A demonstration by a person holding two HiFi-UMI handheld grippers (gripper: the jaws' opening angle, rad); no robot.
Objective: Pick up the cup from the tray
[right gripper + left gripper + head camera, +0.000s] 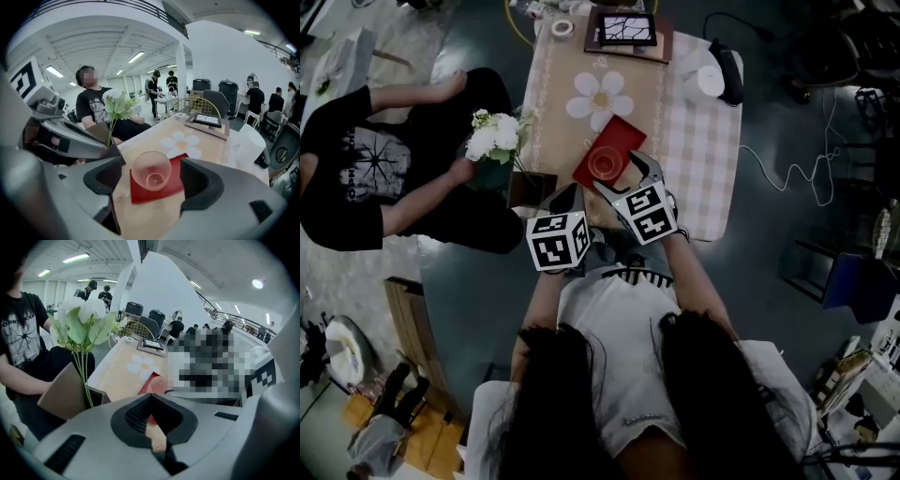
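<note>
Cup: a clear, round plastic cup [151, 169] stands upright and mouth-up on a red square tray [145, 194], close to the person's edge and within easy reach.
Tray: it lies flat on the table [558, 103], which is covered with a beige cloth printed with a white daisy.
Right tongs [152, 164]: the jaws are spread wide and lined up either side of the cup, and the pads touch nothing; the gap looks set to clear the cup's wall.
Left tongs [150, 397]: the tips are together with nothing held, idle just beside the right pair, since one cup needs only one pair.
Stage: approach, by my reading; the cup is not yet gripped.
Risk: thin plastic may buckle or tip under a hard squeeze.
Bystander: a seated person in a black T-shirt [356, 164] holds white flowers [495, 134], well apart from the tray.
</note>
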